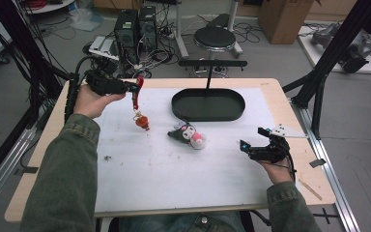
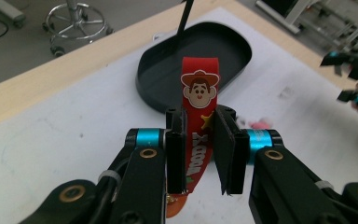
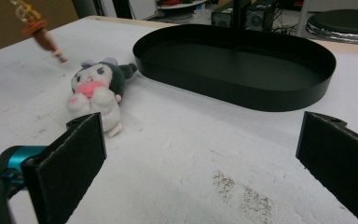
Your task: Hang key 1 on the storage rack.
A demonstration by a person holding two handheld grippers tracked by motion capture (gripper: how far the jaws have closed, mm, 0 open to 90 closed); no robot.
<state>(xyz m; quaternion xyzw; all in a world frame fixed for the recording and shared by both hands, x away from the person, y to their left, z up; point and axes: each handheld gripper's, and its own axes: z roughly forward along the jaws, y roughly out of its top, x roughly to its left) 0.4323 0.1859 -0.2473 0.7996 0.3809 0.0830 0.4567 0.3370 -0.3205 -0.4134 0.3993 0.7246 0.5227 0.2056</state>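
The red strap (image 2: 199, 135) is being held lengthwise between the jaws of the left gripper (image 1: 136, 88), its long axis running out past the tips, the cartoon cowboy face at its far end pointing toward the black oval tray (image 2: 168, 70). The flat rubbery band is being pinched narrowly by the pads, with an orange charm (image 1: 142, 121) hanging below it above the white mat (image 1: 174, 169). The right gripper (image 1: 253, 140) is being kept wide apart, gripping nothing, with the soft plush toy (image 3: 98, 88) lying beyond its left jaw
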